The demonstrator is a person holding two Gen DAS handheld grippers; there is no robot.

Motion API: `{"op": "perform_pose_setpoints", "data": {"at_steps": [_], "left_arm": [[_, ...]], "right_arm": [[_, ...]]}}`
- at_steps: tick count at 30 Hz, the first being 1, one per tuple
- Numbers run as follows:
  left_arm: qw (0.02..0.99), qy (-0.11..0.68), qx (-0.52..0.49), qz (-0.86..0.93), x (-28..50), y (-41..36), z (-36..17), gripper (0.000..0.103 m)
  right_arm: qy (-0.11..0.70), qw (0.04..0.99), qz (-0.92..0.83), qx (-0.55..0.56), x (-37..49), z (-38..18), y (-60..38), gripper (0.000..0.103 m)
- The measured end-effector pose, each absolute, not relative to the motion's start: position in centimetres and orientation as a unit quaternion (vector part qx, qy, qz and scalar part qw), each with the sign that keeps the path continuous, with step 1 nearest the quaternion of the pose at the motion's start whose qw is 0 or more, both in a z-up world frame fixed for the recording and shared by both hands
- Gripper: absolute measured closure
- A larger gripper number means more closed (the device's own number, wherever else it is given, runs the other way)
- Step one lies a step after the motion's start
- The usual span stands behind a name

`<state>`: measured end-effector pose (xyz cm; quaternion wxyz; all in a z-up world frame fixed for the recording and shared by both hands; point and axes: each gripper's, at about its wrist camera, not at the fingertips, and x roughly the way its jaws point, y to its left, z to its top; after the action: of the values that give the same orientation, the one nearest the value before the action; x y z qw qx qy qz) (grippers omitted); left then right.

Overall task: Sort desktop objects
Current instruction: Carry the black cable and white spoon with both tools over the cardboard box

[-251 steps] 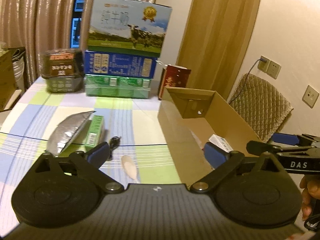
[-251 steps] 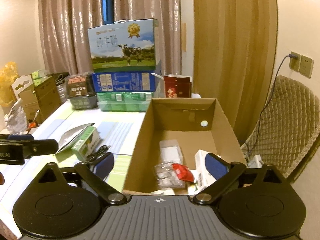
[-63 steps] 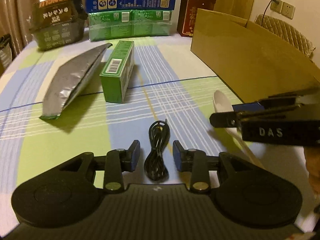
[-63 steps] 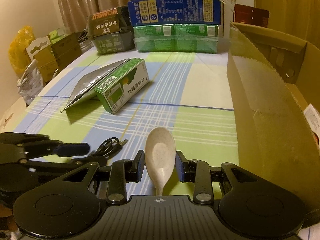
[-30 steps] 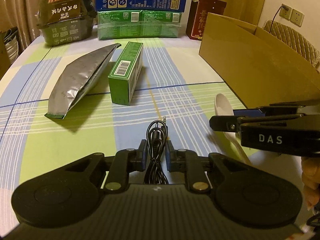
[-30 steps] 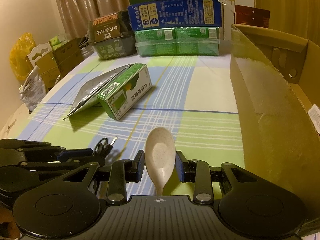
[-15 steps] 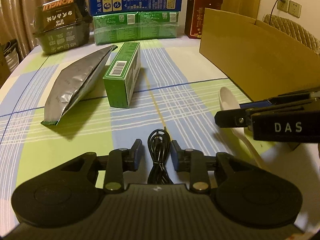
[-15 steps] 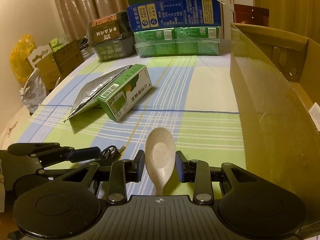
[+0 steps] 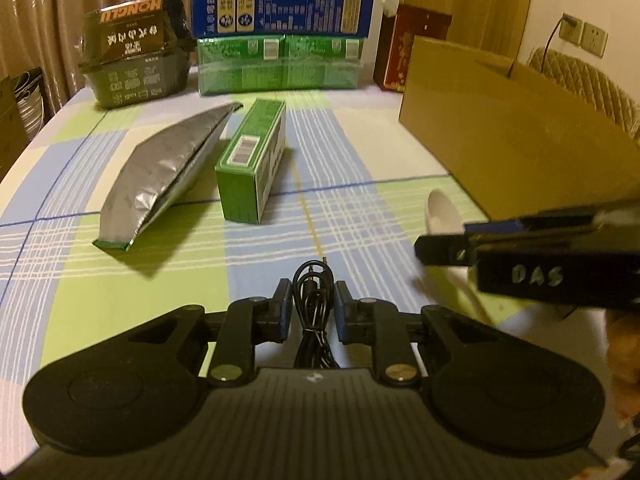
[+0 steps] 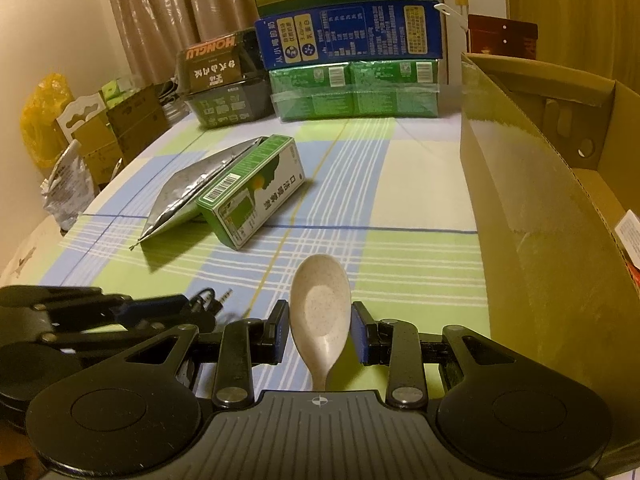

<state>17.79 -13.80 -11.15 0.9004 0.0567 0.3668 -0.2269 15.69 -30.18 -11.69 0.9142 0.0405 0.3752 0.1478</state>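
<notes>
**Cable and spoon flanked, box waiting beside**

Cable lies coiled between the fingers of the left tool, its plug pointing forward. The jaws stand close on each side, but I cannot tell whether they press it. The spoon lies bowl-forward between the fingers of the right tool; small gaps show on both sides, so whether it is clenched is unclear. Both items rest on the desk, each lined up along its tool's axis, probably so a squeeze catches the narrow part. The box stands open just right of the right tool, likely the drop point. Ahead of both tools lie one carton and one foil pouch, touching. Count: one cable, one spoon, one carton, one pouch, one box.
</notes>
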Motion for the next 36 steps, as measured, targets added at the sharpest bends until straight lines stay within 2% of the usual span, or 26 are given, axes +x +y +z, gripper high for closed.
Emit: {"op": "perform_pose_setpoints", "data": {"at_steps": [17,36], "left_arm": [[0.901,0.373,0.043,-0.215,16.3,-13.0,-8.6,0.086],[0.917,0.332,0.028,-0.22,9.8,-13.6,-0.4,0.086]], "right_arm": [[0.362,0.921,0.139,0.035,12.3,-9.9,-30.5,0.073],[0.289,0.95,0.11,0.051,5.9,0.3,-33.8,0.074]]}}
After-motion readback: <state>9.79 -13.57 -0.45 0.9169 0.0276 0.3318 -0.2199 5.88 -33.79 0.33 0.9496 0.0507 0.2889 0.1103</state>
